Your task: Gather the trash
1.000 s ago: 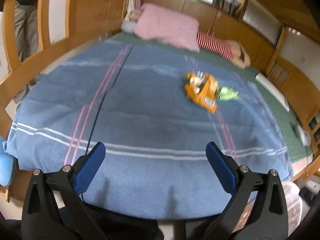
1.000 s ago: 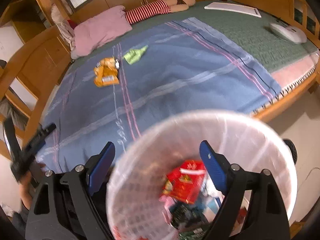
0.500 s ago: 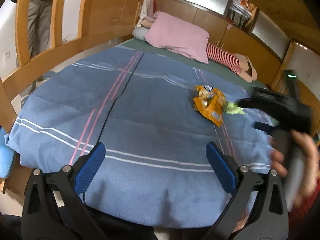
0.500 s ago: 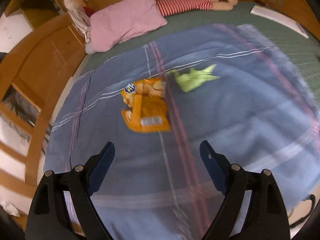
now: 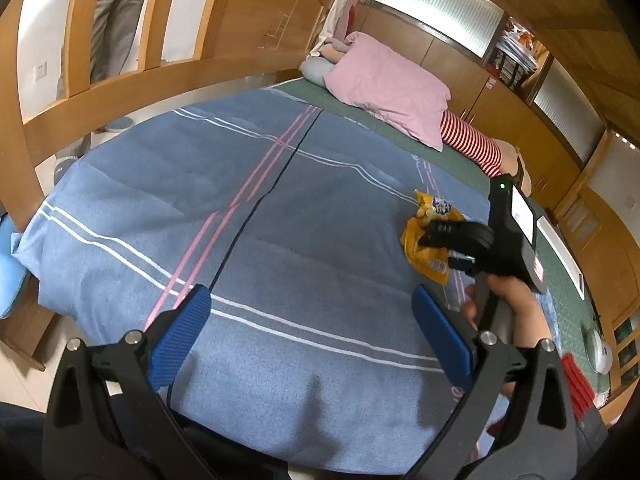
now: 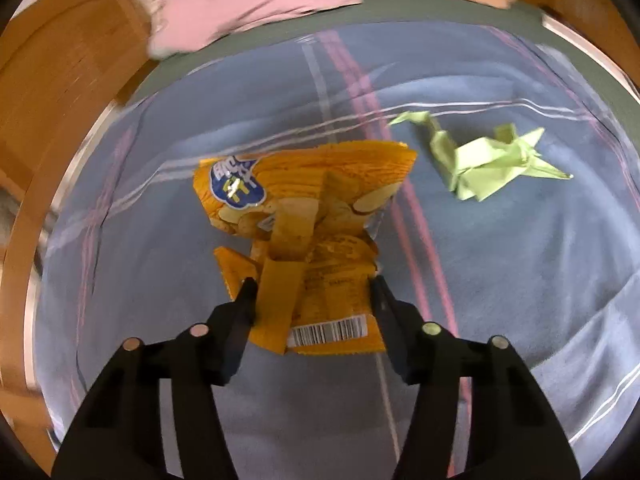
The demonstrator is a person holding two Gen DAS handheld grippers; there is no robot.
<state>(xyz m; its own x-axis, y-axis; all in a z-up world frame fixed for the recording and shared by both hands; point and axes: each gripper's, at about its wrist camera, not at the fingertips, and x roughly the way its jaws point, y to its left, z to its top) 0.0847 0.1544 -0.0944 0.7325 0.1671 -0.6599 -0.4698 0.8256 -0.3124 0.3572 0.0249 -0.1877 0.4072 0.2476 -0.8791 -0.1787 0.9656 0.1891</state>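
The orange snack bag (image 6: 308,240) lies crumpled on the blue blanket (image 6: 520,280), long axis approx. 12-to-6, barcode end toward 6. The right gripper (image 6: 312,292) straddles that end, jaws closing, pads at the bag's edges. Green folded paper (image 6: 492,160) lies at 2 o'clock, apart. The left gripper (image 5: 312,320) is spread wide, holding nothing.

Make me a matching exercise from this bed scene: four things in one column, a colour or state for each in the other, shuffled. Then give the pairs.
Things
1. crumpled snack bag
2. folded paper scrap
3. soft pillow
4. left gripper

Colour or state
A. pink, at the head of the bed
B. jaws wide apart, nothing between them
C. orange, lying between the right gripper's closing jaws
D. light green, lying alone on the blue striped blanket

Pairs: 1-C, 2-D, 3-A, 4-B
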